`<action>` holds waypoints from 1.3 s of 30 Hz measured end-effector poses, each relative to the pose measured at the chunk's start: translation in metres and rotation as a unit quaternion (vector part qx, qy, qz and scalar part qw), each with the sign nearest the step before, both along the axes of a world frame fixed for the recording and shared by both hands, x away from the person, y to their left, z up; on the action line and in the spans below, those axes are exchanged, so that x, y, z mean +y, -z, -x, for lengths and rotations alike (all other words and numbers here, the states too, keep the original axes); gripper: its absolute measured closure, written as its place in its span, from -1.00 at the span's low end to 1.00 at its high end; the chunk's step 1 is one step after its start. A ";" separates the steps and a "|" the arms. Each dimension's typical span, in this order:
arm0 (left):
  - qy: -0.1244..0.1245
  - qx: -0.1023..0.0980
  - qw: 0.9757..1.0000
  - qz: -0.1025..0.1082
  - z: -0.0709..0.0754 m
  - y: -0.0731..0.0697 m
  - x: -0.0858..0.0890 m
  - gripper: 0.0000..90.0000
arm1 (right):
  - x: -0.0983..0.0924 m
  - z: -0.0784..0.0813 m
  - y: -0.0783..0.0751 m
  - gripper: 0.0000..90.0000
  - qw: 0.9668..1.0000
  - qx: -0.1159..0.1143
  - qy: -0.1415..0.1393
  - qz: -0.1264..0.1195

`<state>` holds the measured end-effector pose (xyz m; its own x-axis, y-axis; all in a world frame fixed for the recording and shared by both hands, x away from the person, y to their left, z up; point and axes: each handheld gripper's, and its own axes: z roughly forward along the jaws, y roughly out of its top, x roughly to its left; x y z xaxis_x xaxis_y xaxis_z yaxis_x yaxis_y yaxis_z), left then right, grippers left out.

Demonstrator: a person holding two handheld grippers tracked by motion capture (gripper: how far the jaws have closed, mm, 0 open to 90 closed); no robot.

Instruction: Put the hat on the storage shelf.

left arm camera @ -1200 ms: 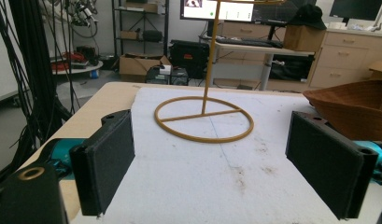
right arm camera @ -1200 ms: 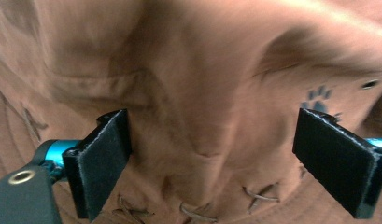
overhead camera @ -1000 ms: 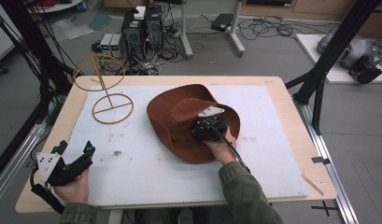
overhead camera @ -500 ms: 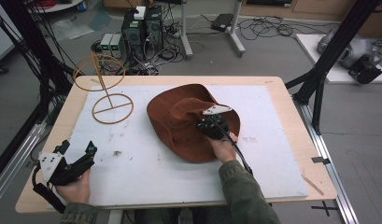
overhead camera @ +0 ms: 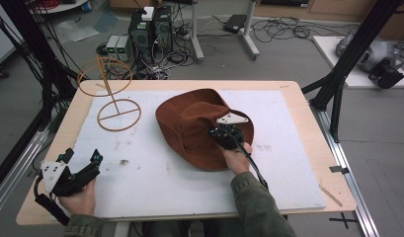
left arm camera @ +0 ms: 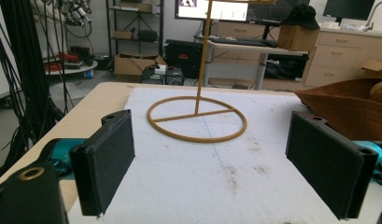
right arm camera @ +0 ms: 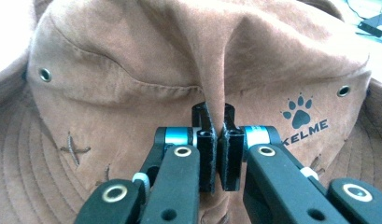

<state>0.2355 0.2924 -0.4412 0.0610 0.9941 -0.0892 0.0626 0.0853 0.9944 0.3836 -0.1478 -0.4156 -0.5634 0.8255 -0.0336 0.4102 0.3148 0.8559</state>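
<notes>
On the table (overhead camera: 308,123) a white mat (overhead camera: 155,177) is lying with 1 brown hat (overhead camera: 189,123), 1 wire stand (overhead camera: 115,106) and 2 grippers working over it.

The right gripper (right arm camera: 218,140) is pinching a raised fold of the hat's crown: its jaws are sitting almost together with only the cloth between them. In the high view this gripper (overhead camera: 224,136) is resting on the near right of the hat, with the hand (overhead camera: 236,158) behind it on the brim. The right gripper view is showing 2 metal eyelets (right arm camera: 45,74) on the crown, 1 at each side, and a paw-print logo (right arm camera: 300,114) reading KELME on the right.

The left gripper (overhead camera: 83,160) is hovering at the near left corner of the mat, well apart from the hat, jaws spread wide and holding nothing. In its own view, the left gripper (left arm camera: 226,158) is facing the stand (left arm camera: 198,112) across bare, stained mat, with the hat's brim (left arm camera: 343,107) coming in at the right.

The stand is sitting at the far left of the mat, beside the hat but not touching it; it is made of 1 flat ring base with a crossbar, 1 upright rod and 1 upper ring.

The hat is lying crown up in the middle of the mat, its brim slightly longer from far left to near right. Computers and cables (overhead camera: 155,39) are sitting on the floor beyond the table.
</notes>
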 end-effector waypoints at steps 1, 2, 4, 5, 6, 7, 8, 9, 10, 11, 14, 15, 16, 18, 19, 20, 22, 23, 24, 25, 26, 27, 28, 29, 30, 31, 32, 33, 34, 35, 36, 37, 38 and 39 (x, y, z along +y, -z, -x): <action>0.000 0.000 1.000 0.000 0.000 0.000 0.000 -0.65 | -0.001 0.001 0.000 0.96 1.000 -0.007 0.001 -0.004; 0.000 0.000 1.000 0.000 0.000 0.000 0.000 -0.65 | -0.003 0.002 0.000 0.96 1.000 -0.009 0.003 -0.012; 0.002 0.000 1.000 0.000 0.000 0.000 -0.001 -0.65 | -0.007 0.005 0.001 0.96 0.999 -0.016 0.016 -0.030; 0.002 0.000 1.000 0.000 0.000 0.000 -0.001 -0.65 | -0.010 0.006 0.000 0.96 0.999 -0.021 0.021 -0.040; 0.001 0.000 1.000 0.001 0.000 0.000 -0.001 -0.65 | -0.012 0.007 0.000 0.96 0.998 -0.025 0.030 -0.045; 0.001 0.000 1.000 0.001 0.000 0.000 -0.001 -0.65 | -0.013 0.008 -0.001 0.96 0.998 -0.029 0.035 -0.049; 0.002 0.000 1.000 -0.001 0.000 0.000 -0.001 -0.65 | -0.016 0.009 -0.004 0.96 0.997 -0.042 0.042 -0.053; 0.002 0.000 1.000 -0.001 0.000 0.000 -0.001 -0.65 | -0.018 0.011 -0.007 0.96 0.996 -0.054 0.044 -0.060; 0.002 0.000 1.000 -0.001 0.000 0.000 -0.001 -0.65 | -0.020 0.013 -0.011 0.96 0.995 -0.068 0.044 -0.066; 0.002 0.000 1.000 0.000 0.000 0.000 -0.001 -0.65 | -0.020 0.013 -0.011 0.96 0.995 -0.068 0.044 -0.066; 0.002 0.002 1.000 0.000 0.000 0.000 -0.001 -0.65 | -0.030 0.020 -0.026 0.96 0.986 -0.118 0.039 -0.113; 0.002 0.002 1.000 0.001 0.000 0.000 -0.001 -0.65 | -0.032 0.022 -0.028 0.96 0.984 -0.126 0.040 -0.120; 0.002 0.002 1.000 0.000 0.000 0.001 -0.001 -0.65 | -0.034 0.024 -0.031 0.96 0.981 -0.138 0.039 -0.130; 0.003 0.001 1.000 0.000 0.000 0.000 -0.002 -0.65 | -0.039 0.028 -0.037 0.96 0.975 -0.160 0.036 -0.151; 0.003 0.001 1.000 0.000 0.000 0.000 -0.002 -0.65 | -0.040 0.029 -0.039 0.96 0.973 -0.169 0.035 -0.156; 0.004 0.002 1.000 0.000 0.000 0.000 -0.002 -0.65 | -0.041 0.031 -0.041 0.96 0.970 -0.180 0.035 -0.159; 0.004 0.002 1.000 0.000 0.000 0.001 -0.002 -0.65 | -0.042 0.034 -0.044 0.96 0.965 -0.196 0.037 -0.171; 0.005 0.003 1.000 0.000 0.000 0.001 -0.002 -0.65 | -0.042 0.035 -0.045 0.96 0.963 -0.203 0.038 -0.174; 0.005 0.002 1.000 0.000 0.000 0.001 -0.002 -0.65 | -0.043 0.035 -0.046 0.95 0.961 -0.205 0.037 -0.180; 0.005 0.002 1.000 0.000 0.000 0.001 -0.002 -0.65 | -0.043 0.035 -0.047 0.95 0.960 -0.210 0.038 -0.181; 0.005 0.002 1.000 0.000 0.000 0.001 -0.002 -0.65 | -0.044 0.035 -0.047 0.95 0.959 -0.212 0.038 -0.183; 0.005 0.001 1.000 0.001 0.000 0.001 -0.002 -0.65 | -0.045 0.035 -0.048 0.95 0.958 -0.212 0.038 -0.187; 0.005 0.001 1.000 0.001 0.000 0.001 -0.002 -0.65 | -0.046 0.035 -0.049 0.95 0.958 -0.213 0.040 -0.190; 0.005 0.001 1.000 0.001 0.000 0.001 -0.002 -0.65 | -0.046 0.035 -0.049 0.95 0.957 -0.214 0.041 -0.193; 0.004 0.001 1.000 0.001 0.000 0.001 -0.002 -0.65 | -0.046 0.035 -0.049 0.95 0.957 -0.214 0.041 -0.193; 0.005 0.001 1.000 0.003 0.000 0.001 -0.002 -0.65 | -0.049 0.035 -0.052 0.95 0.955 -0.216 0.045 -0.199; 0.005 0.001 1.000 0.003 0.000 0.001 -0.002 -0.65 | -0.049 0.034 -0.053 0.95 0.954 -0.218 0.046 -0.201; 0.005 0.000 1.000 0.003 0.000 0.001 -0.002 -0.65 | -0.050 0.034 -0.055 0.95 0.953 -0.219 0.045 -0.204; 0.005 0.000 1.000 0.003 0.000 0.001 -0.002 -0.65 | -0.051 0.034 -0.057 0.95 0.952 -0.221 0.045 -0.205; 0.005 0.001 1.000 0.004 0.000 0.001 -0.002 -0.65 | -0.051 0.033 -0.060 0.95 0.952 -0.221 0.046 -0.206; 0.005 0.001 1.000 0.004 0.000 0.001 -0.002 -0.65 | -0.051 0.033 -0.063 0.95 0.952 -0.221 0.044 -0.207; 0.005 0.001 1.000 0.004 0.000 0.001 -0.002 -0.65 | -0.051 0.032 -0.065 0.95 0.952 -0.222 0.044 -0.208; 0.006 0.001 1.000 0.005 -0.001 0.000 -0.003 -0.65 | -0.050 0.032 -0.069 0.95 0.951 -0.222 0.043 -0.210; 0.007 0.001 1.000 0.005 0.000 0.000 -0.003 -0.65 | -0.049 0.031 -0.074 0.95 0.951 -0.223 0.041 -0.210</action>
<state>0.2359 0.2893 -0.4415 0.0739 0.9924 -0.0982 0.0661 0.0934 0.9934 0.3528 -0.1969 -0.3420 -0.5043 0.8590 0.0884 -0.0146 -0.1109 0.9937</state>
